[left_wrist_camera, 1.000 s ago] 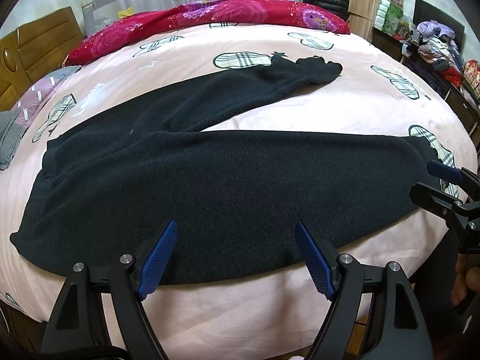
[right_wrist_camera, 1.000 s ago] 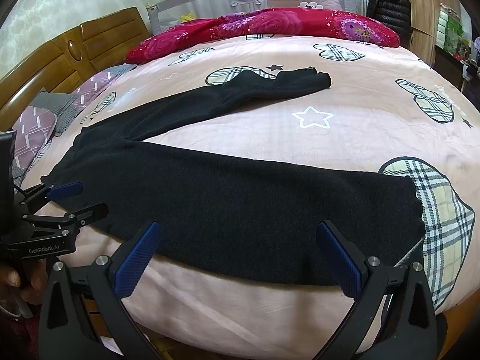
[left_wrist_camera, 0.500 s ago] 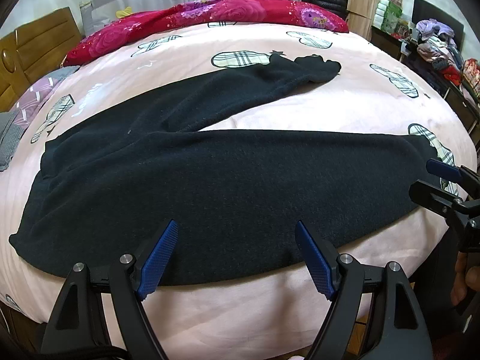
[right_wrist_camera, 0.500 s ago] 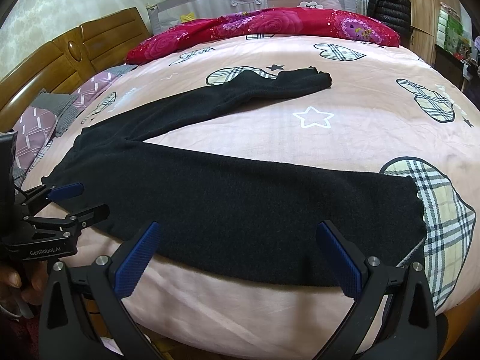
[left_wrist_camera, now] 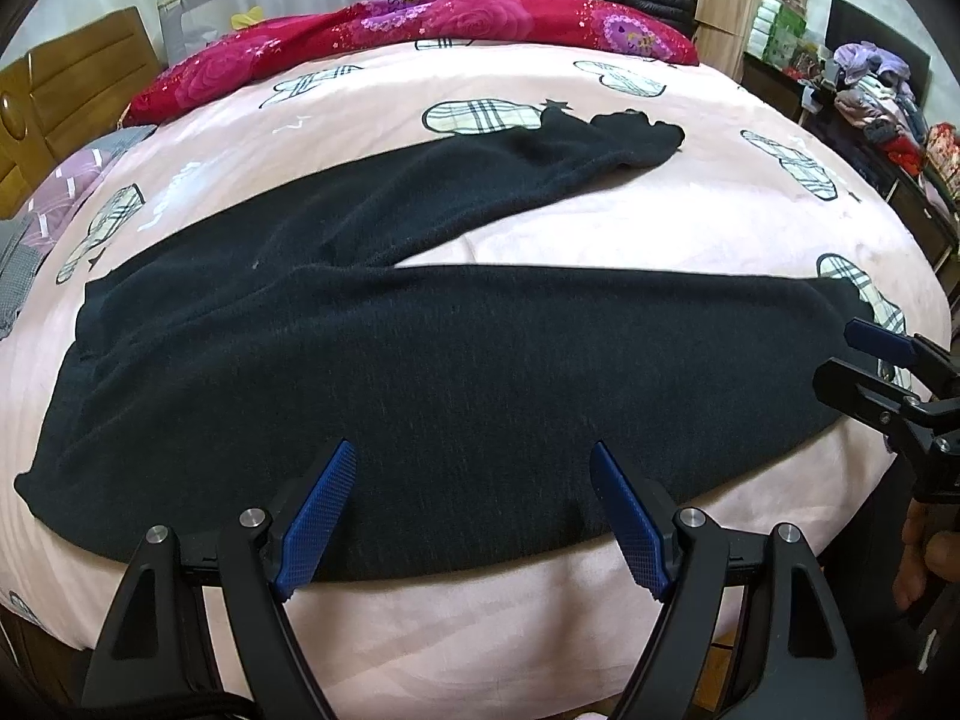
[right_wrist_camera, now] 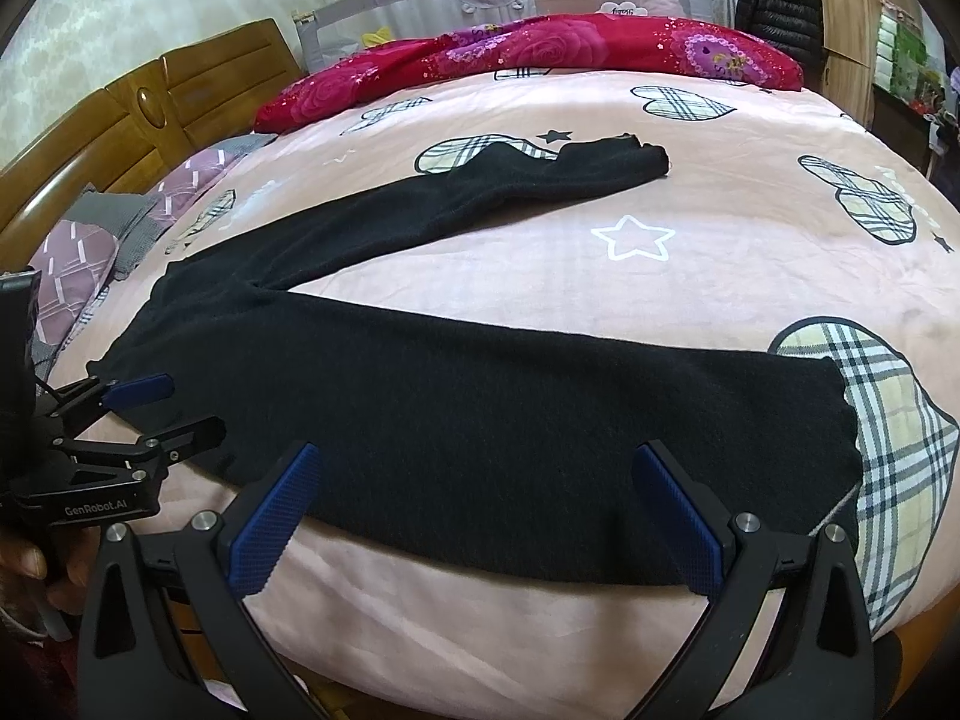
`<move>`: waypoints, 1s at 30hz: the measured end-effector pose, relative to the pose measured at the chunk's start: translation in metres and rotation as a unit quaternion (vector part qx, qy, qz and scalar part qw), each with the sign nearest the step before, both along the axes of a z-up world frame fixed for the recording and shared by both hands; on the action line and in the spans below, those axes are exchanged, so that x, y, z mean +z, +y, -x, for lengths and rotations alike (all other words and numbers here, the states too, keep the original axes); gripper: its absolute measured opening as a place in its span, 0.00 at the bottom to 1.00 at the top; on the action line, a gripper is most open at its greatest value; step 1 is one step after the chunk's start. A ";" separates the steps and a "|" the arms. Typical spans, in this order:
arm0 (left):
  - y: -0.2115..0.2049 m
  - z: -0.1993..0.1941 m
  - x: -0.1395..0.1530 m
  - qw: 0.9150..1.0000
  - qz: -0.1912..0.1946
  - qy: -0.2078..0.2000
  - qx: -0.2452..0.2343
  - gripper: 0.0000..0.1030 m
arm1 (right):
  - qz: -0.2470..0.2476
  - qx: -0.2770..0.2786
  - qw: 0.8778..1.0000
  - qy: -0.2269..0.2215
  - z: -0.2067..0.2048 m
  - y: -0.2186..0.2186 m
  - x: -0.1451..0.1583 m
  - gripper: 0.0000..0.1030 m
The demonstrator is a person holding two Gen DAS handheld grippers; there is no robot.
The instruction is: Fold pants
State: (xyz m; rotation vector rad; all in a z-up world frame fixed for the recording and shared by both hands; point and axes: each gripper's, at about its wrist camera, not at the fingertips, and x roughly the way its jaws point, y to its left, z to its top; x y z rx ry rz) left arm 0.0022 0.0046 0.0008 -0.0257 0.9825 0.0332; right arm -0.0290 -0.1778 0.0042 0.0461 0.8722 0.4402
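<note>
your left wrist view looks across the bed (left_wrist_camera: pixel 540 630) from its near edge, right wrist view alongside, same heading, both close, sharing the pants (left_wrist_camera: pixel 450 372)

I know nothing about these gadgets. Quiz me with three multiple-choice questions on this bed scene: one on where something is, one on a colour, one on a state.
1. Where does the red floral quilt lie?
A. along the bed's far side
B. over the pants
C. on the floor

2. What colour are the pants?
A. white
B. black
C. yellow

3. How do the left gripper and right gripper stand?
A. both clamped on cloth
B. one open, one shut
C. both open, holding nothing

Answers:
1 A: it lies bunched beyond the pants, by the rail.
2 B: the fabric is dark against the pink sheet.
3 C: the blue fingers stand wide apart at the near hem, with nothing between them.
</note>
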 end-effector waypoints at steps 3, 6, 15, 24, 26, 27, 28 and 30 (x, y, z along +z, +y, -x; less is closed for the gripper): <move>0.003 -0.006 0.004 1.000 -0.001 -0.003 0.000 0.79 | 0.003 -0.001 1.000 -0.002 -0.008 0.000 0.002 1.00; 0.009 -0.016 0.006 1.000 0.002 -0.003 0.001 0.79 | -0.001 -0.002 1.000 -0.002 -0.019 -0.001 0.006 1.00; 0.035 -0.066 0.016 1.000 0.002 -0.001 -0.003 0.79 | -0.036 -0.005 0.999 -0.001 -0.089 -0.005 0.027 1.00; 0.060 -0.139 0.015 0.999 0.035 0.026 -0.017 0.79 | -0.050 -0.013 0.998 0.027 -0.167 -0.012 0.037 1.00; 0.063 -0.157 0.015 0.998 0.041 0.031 -0.025 0.79 | -0.055 -0.014 0.998 0.040 -0.186 -0.012 0.034 1.00; 0.065 -0.167 0.015 0.998 0.043 0.032 -0.029 0.79 | -0.057 -0.015 0.997 0.048 -0.194 -0.012 0.032 1.00; 0.066 -0.177 0.015 0.998 0.044 0.033 -0.033 0.79 | -0.057 -0.016 0.997 0.052 -0.203 -0.012 0.031 1.00; 0.067 -0.193 0.016 0.997 0.046 0.035 -0.040 0.79 | -0.056 -0.017 0.997 0.057 -0.218 -0.013 0.030 1.00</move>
